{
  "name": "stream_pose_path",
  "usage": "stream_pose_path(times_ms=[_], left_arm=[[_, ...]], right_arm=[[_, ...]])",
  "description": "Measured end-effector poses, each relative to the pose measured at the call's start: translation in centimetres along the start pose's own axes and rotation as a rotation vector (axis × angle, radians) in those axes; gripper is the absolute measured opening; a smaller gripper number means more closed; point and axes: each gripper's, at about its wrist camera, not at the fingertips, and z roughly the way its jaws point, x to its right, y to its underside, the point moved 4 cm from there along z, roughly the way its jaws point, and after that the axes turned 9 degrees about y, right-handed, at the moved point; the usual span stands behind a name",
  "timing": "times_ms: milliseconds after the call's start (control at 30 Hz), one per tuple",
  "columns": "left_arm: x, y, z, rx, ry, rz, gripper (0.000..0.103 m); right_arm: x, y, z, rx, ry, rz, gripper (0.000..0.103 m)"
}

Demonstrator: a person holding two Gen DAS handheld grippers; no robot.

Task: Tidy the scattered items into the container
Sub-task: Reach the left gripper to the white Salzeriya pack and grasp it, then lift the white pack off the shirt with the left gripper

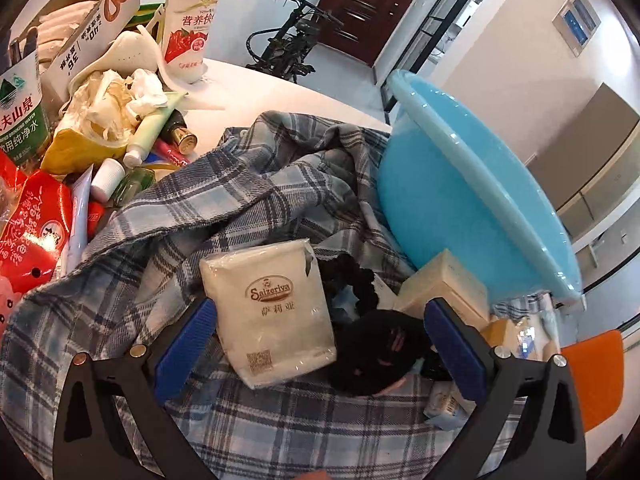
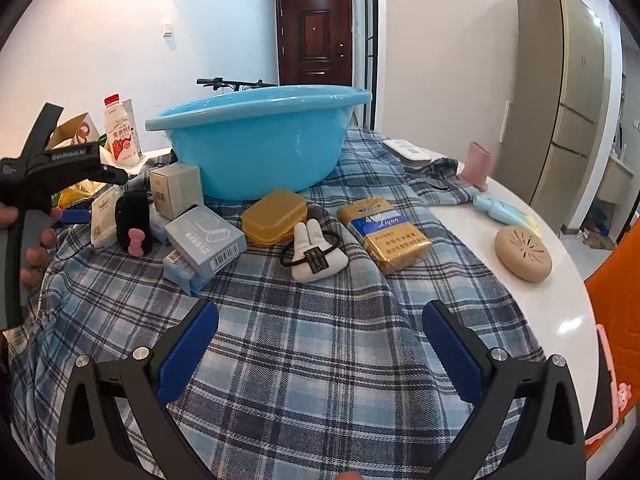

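A light blue basin (image 2: 256,140) stands on a plaid cloth (image 2: 300,340); it also shows in the left wrist view (image 1: 460,192). My left gripper (image 1: 320,344) is open, its jaws to either side of a white Saizeriya tissue pack (image 1: 272,312) and a black plush item (image 1: 380,352). The same gripper shows from outside in the right wrist view (image 2: 76,216), low over that pack (image 2: 102,220). My right gripper (image 2: 320,348) is open and empty over bare cloth. Ahead of it lie a grey-blue box (image 2: 206,240), an amber case (image 2: 274,216), a white plush hair tie (image 2: 316,256) and a yellow Liqun carton (image 2: 384,232).
Left of the cloth is a pile: milk bottle (image 1: 192,28), water bottle (image 1: 20,112), cardboard box (image 1: 80,20), tissues, tubes, red packets. A cream box (image 2: 176,188) stands by the basin. On the white table (image 2: 560,320) are a beige round case (image 2: 522,254), pink cup (image 2: 478,164) and an orange chair (image 2: 616,280).
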Motion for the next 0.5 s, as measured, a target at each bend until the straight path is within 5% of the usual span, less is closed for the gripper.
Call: stream_pose_path(times_ms=[100, 167, 500], left_arm=[[-0.4, -0.1, 0.1, 0.010, 0.003, -0.015, 0.097], [-0.9, -0.4, -0.3, 0.034, -0.020, -0.023, 0.080], [-1.6, -0.2, 0.8, 0.015, -0.060, 0.021, 0.080]], right_arm=[[0.2, 0.2, 0.2, -0.009, -0.008, 0.006, 0.103], [0.4, 0.2, 0.3, -0.011, -0.003, 0.010, 0.103], [0.2, 0.3, 0.4, -0.015, -0.006, 0.016, 0.103]])
